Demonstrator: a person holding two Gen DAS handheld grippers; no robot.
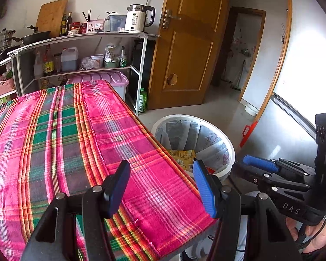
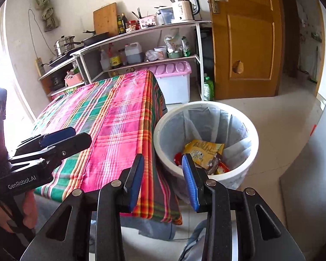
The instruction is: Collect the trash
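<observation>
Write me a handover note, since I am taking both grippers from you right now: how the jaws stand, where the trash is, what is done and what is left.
Left gripper: jaws open, nothing between them, over the near edge of the plaid cloth.
Right gripper: jaws open, empty, by the table corner next to the bin.
Trash: yellow wrapper and other packets lie in the white lined bin on the floor beside the table.
Done: the visible part of the cloth shows no trash.
Left: check the parts of the table and floor that are out of view.
</observation>
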